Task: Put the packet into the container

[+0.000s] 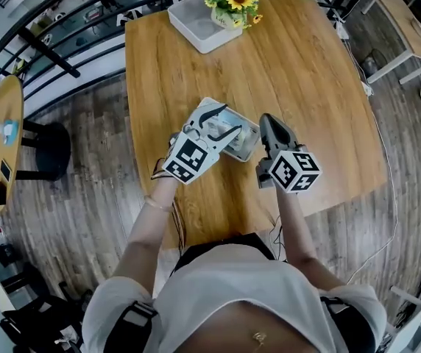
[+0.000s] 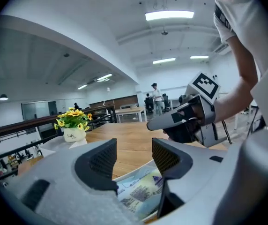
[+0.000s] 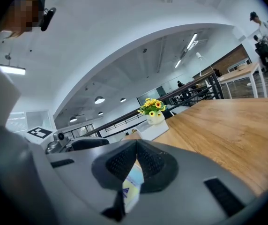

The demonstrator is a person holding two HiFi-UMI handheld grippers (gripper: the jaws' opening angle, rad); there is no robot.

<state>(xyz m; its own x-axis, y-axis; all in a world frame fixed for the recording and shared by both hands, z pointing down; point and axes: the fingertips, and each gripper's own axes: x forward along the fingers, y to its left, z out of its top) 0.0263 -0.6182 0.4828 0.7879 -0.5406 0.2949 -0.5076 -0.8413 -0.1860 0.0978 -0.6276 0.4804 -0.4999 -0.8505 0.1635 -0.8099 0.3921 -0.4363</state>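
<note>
The packet, pale with blue and green print, hangs above the wooden table between my two grippers. My right gripper is shut on the packet's right edge. In the right gripper view the packet is pinched between the closed pads of that gripper. My left gripper lies over the packet's left part. In the left gripper view its jaws stand apart, with the packet showing just below the gap. The white container sits at the table's far edge.
A white pot of sunflowers stands in the container's right corner. A small round table stands at the left and railings run behind the wooden table. People stand far off in the room.
</note>
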